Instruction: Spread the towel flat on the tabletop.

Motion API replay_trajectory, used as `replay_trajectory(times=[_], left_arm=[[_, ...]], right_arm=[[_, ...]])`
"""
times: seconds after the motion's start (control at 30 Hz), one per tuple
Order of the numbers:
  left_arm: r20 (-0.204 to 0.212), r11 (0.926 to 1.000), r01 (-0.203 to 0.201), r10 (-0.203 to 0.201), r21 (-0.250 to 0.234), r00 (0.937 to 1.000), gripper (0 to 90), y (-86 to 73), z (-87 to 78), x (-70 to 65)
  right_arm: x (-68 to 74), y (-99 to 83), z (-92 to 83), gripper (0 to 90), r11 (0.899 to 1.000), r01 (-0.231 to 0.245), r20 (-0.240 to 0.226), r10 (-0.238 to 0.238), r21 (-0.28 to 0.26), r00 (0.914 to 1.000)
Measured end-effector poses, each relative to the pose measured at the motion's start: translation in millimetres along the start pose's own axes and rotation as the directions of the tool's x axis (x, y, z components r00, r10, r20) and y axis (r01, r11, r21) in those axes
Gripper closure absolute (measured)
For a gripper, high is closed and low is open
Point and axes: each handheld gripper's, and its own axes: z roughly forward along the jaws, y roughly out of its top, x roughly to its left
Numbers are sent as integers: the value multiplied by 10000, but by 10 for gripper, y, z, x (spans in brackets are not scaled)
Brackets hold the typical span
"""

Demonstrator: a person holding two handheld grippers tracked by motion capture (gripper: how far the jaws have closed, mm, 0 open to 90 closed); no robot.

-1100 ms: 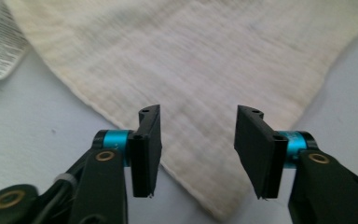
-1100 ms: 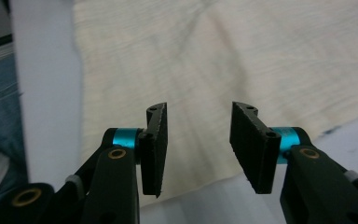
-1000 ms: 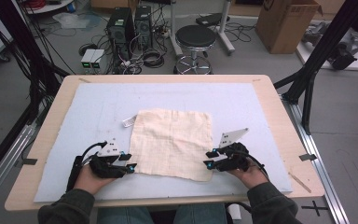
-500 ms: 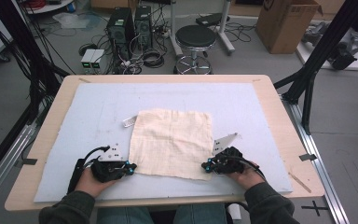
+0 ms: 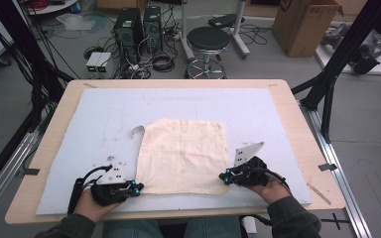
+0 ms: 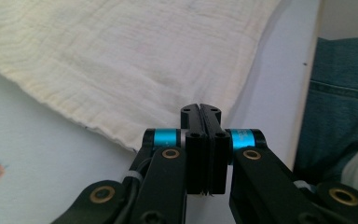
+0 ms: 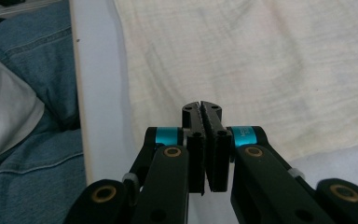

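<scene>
Both grippers have closed since a second ago: the left gripper (image 5: pixel 138 188) slid in to the cloth's near left corner, and the right gripper (image 5: pixel 224 177) sits at the near right corner, each with its jaws pressed together; whether cloth is pinched between them cannot be told. A cream muslin cloth (image 5: pixel 183 154) lies flat and roughly square on the pale blue mat (image 5: pixel 94 119), edges nearly parallel to the table's. A small white scrap (image 5: pixel 137 130) lies just beside its far left corner, nothing blocking either gripper.
</scene>
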Motion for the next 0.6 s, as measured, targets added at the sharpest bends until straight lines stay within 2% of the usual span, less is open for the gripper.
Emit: replay_trajectory(times=[0.03, 0.1, 0.17, 0.2, 0.23, 0.27, 0.37, 0.43, 0.47, 0.57, 0.6], left_arm=[[-6, 10000, 17, -17, -21, 10000, 870, -3, -2, -23], [-127, 10000, 36, -37, -80, 9999, 767, -5, -17, -55], [-102, 9996, 236, -238, -182, 9997, 699, 0, -38, -53], [-230, 9991, 323, -329, -265, 9992, 653, 11, -54, -32], [-312, 9987, 413, -423, -306, 9986, 606, 20, -62, -16], [-447, 9979, 503, -521, -408, 9976, 583, 36, -66, 21], [-848, 9913, 1019, -1089, -834, 9904, 545, 102, -56, 175], [-1174, 9848, 1323, -1454, -1122, 9824, 541, 172, -31, 305], [-1441, 9817, 1447, -1621, -1242, 9762, 540, 213, -18, 372], [-2037, 9699, 1761, -2090, -1683, 9565, 522, 355, 41, 587], [-2312, 9661, 1860, -2251, -1789, 9465, 521, 423, 74, 684]], right_arm=[[36, -15, -13, 887, 10000, -78, -60, 78, 53, 10000], [72, -52, -19, 884, 10000, -26, -175, 27, 89, 9998], [93, -87, -25, 850, 9998, -114, -265, 118, 141, 9996], [90, -100, -32, 777, 9998, -162, -294, 164, 81, 9994], [79, -108, -53, 736, 9991, -411, -196, 410, -36, 9990], [64, -106, -66, 723, 9985, -530, -219, 527, -130, 9984], [-28, -51, -122, 691, 9961, -765, 243, 776, -443, 9967], [-149, 20, -144, 671, 9938, -924, 668, 965, -621, 9931], [-193, 42, -148, 660, 9923, -994, 805, 1053, -737, 9912], [-402, 131, -135, 646, 9879, -1285, 1273, 1389, -867, 9821], [-478, 158, -125, 641, 9862, -1400, 1408, 1515, -881, 9784]])
